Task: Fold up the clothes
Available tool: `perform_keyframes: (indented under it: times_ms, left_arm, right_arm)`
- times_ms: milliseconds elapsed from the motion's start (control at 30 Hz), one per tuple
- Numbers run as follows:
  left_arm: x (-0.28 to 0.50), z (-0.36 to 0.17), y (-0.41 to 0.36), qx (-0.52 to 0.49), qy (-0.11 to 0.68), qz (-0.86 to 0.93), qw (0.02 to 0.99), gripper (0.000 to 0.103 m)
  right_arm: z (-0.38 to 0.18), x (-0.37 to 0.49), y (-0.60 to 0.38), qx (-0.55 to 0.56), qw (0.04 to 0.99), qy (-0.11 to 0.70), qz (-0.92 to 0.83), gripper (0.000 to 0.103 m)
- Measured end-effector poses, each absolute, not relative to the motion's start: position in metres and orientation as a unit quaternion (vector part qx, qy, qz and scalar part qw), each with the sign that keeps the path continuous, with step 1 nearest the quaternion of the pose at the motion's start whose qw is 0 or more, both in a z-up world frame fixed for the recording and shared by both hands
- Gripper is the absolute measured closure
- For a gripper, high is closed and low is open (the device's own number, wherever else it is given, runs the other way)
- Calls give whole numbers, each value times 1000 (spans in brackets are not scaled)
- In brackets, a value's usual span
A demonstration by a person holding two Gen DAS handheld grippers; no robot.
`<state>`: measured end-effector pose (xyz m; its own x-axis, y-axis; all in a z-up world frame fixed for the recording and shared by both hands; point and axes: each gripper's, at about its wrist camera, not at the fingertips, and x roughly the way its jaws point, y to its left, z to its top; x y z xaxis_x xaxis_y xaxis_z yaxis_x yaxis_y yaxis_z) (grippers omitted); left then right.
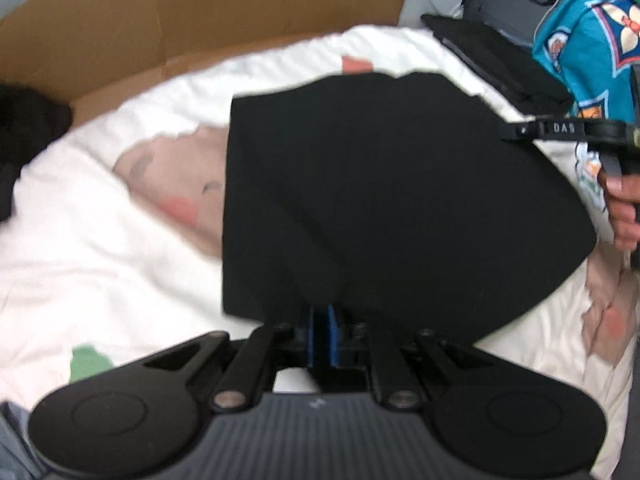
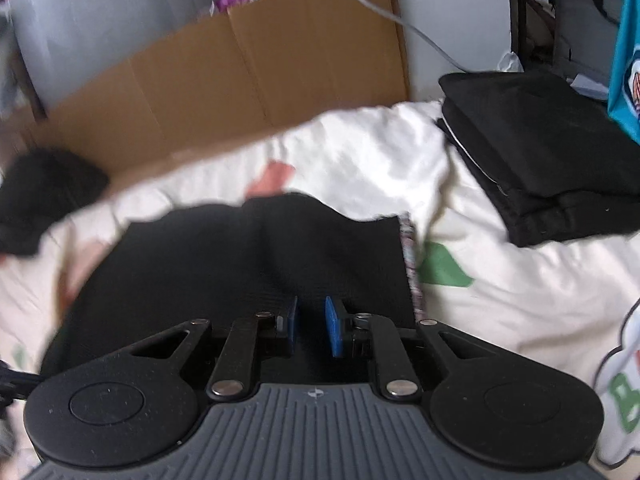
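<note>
Left gripper: blue fingers nearly together, clamped on the near edge of the black garment, which spreads away over the white bedding. Right gripper: fingers slightly apart, garment edge between them, grip unclear. A hand holds the right gripper at the garment's far right. Folded black stack beyond; cardboard behind.

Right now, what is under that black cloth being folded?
The black cloth lies on a white quilt with cartoon prints; a pink face print disappears beneath its edge. What else it covers cannot be seen.
</note>
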<state>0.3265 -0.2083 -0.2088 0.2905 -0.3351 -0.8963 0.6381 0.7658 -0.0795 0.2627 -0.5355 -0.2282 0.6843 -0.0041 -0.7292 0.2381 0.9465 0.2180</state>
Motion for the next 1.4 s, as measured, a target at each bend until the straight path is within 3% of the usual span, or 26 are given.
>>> perform_keyframes:
  times_ms: [300,433,533,933,1167,1400]
  left_arm:
    - [318,-217,-178,143,531,-291,783,94]
    - [315,-209,-164,107,533,-297,785,87]
    - [313,-205,-159,80,532,-307,785,85]
    - [310,-199,-159,80,532,-329,776,80]
    - [303,-206,-166,95,529,-347,769,70]
    - [305,-218,-179,113,539,-351,757,70]
  right_arm:
    - [-223,244,-555,205,894,388,-92,80]
    - [-213,216,-578,270,880,377,-102,58]
    - [-209,197,-590,315,866,374,-104,50]
    - [-221,146,-587,435,798,397,-128,47]
    - [-229,126,-572,452,766,415,-190,32]
    - [-245,125,-565,507,741,408,-168,31]
